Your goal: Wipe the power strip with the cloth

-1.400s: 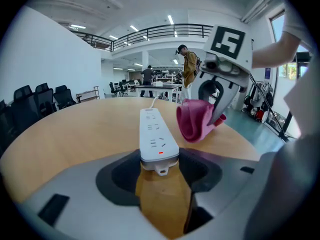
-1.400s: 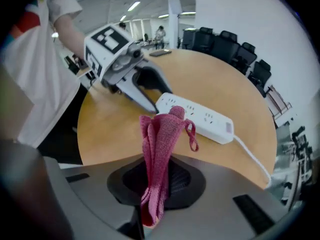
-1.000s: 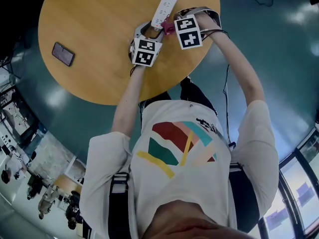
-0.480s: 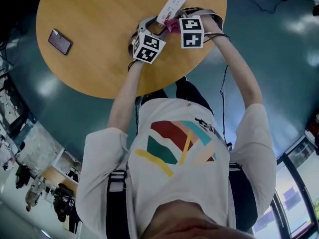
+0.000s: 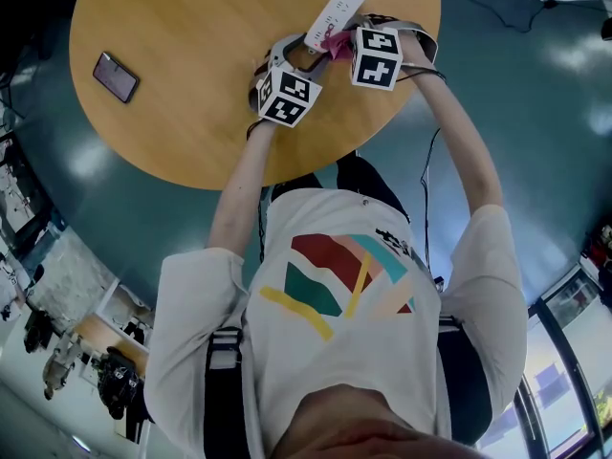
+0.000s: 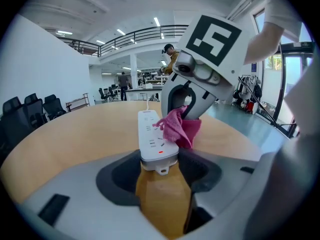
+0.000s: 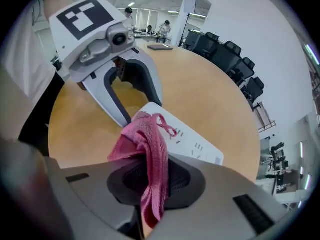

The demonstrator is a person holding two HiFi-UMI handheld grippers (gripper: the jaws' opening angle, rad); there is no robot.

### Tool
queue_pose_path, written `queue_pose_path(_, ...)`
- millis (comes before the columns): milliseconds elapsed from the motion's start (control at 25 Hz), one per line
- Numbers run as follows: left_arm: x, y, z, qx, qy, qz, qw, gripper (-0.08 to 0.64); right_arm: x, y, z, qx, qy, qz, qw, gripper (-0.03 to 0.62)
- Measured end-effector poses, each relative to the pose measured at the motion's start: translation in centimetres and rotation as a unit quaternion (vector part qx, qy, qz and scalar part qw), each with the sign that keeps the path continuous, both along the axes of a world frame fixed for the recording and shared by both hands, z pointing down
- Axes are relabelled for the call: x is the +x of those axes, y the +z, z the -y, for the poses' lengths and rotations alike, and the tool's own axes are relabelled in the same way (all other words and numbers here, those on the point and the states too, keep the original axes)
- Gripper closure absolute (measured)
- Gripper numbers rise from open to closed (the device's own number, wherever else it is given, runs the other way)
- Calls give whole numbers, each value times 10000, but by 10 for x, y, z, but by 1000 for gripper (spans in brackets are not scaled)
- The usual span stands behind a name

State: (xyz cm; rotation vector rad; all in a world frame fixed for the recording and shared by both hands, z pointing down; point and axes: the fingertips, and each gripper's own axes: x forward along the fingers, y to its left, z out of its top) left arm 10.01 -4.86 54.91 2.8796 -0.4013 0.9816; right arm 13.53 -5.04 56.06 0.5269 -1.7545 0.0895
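Note:
A white power strip (image 5: 335,13) lies on the round wooden table (image 5: 191,84), its cord running off the far edge. Its near end (image 6: 156,151) sits between the jaws of my left gripper (image 5: 296,61), which grip it from both sides. My right gripper (image 5: 337,44) is shut on a pink cloth (image 7: 150,159). The cloth (image 6: 179,126) rests against the strip's right side, a short way from the held end. In the right gripper view the strip (image 7: 192,143) runs off to the right, and the left gripper (image 7: 142,109) stands just behind the cloth.
A dark phone (image 5: 115,76) lies on the table's left part, far from both grippers. The table edge (image 5: 316,165) is close below the grippers, with teal floor beyond. Office chairs (image 7: 227,59) and several people stand in the background.
The head view has shifted a little. The right gripper's marker cube has tilted and edged slightly along the strip with the cloth. The left gripper still holds the strip's end.

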Motion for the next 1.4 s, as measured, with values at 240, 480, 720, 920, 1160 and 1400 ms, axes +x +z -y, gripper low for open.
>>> queue_pose_path(240, 4, 1, 4, 24, 5, -6, 10000, 278, 50, 1, 31, 205, 581, -248, 9978, 552)
queue_pose_path(480, 4, 2, 5, 10, 6, 5, 10000, 278, 93, -1, 59, 319, 985, -372, 9939, 552)
queue_pose_path(720, 2, 5, 6, -14, -31, 27, 10000, 278, 108, 1, 74, 298, 1137, -360, 9924, 552)
queue_pose_path(920, 3, 1, 9, 22, -297, 31, 9996, 278, 111, -7, 71, 421, 1265, -391, 9903, 552)
queue_pose_path(1160, -15, -1, 17, 386, -1025, 42, 9940, 276, 103, -12, 48, 416, 1239, -336, 9908, 553)
queue_pose_path(1400, -25, 12, 12, 264, -908, 281, 9951, 278, 91, -18, 39, 468, 1286, -278, 9902, 552)
